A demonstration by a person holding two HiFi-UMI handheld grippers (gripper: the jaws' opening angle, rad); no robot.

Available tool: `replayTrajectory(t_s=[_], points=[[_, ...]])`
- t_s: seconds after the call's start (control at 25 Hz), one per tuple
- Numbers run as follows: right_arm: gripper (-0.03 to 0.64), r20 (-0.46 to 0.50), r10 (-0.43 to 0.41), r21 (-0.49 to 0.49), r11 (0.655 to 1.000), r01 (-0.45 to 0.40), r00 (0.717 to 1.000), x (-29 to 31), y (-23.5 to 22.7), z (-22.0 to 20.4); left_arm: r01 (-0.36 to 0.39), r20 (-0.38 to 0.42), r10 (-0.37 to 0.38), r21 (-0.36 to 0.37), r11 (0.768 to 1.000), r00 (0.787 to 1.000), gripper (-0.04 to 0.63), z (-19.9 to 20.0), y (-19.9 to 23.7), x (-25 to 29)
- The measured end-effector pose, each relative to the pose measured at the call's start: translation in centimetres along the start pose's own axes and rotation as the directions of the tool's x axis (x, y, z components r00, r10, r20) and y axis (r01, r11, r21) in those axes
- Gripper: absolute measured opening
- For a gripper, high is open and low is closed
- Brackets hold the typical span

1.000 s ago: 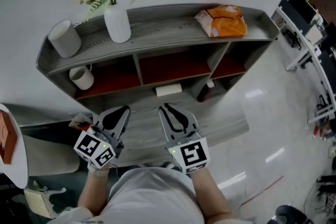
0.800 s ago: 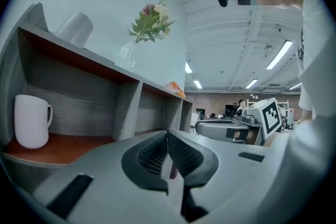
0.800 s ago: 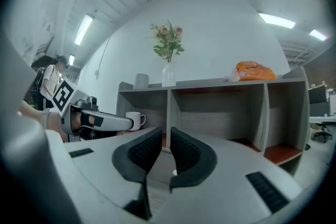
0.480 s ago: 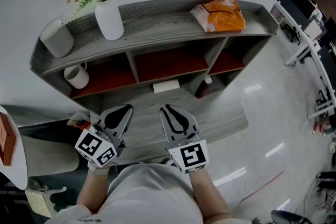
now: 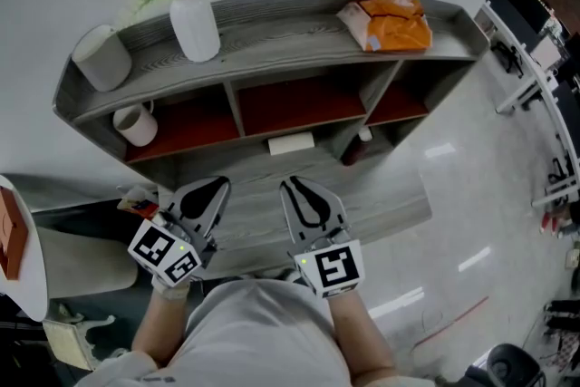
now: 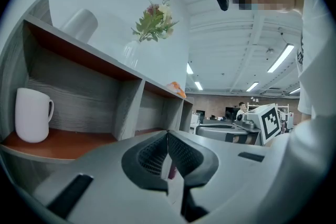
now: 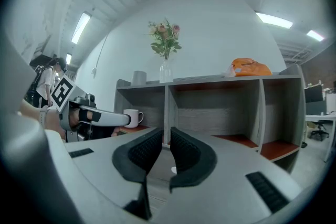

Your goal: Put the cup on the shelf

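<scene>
Not a word, brand or number can be read anywhere. The nearest thing to a sign is the black-and-white square code on each gripper's cube, the left cube (image 5: 165, 252) on the left gripper (image 5: 215, 187) and the right cube (image 5: 333, 267) on the right gripper (image 5: 290, 186). These are block patterns, not letters. Each code also shows in the other gripper's view, no plainer there. The orange packet (image 5: 391, 23) on the shelf (image 5: 272, 41) top may carry print, but it is too small to tell.
</scene>
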State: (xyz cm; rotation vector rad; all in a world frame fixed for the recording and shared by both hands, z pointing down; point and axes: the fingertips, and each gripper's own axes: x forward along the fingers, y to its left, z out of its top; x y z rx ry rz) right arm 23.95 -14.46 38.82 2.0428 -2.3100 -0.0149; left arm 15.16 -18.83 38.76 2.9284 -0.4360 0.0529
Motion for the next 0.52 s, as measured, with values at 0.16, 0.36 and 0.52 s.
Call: replayTrajectory(t_s=[0.16,0.36,0.52], points=[[0.057,0.0,0.001,-0.007,1.0,-0.001,1.0,-0.1,0.2,0.0,-0.002,-0.003,0.002,0.0,1.0,1.0,0.017,-0.2,-0.1,-0.4],[0.057,0.002,0.001,-0.003,1.0,-0.001,1.0,-0.3,0.6,0.2,-0.01,-0.007,0.01,0.005,1.0,1.0,0.017,-0.3,-0.2,-1.0],[0.057,0.004,0.01,-0.018,1.0,-0.01,1.0,-0.3,1.3,0.2,-0.015,-0.005,0.015,0.007,1.0,1.0,0.016,-0.4,0.0,-1.6]])
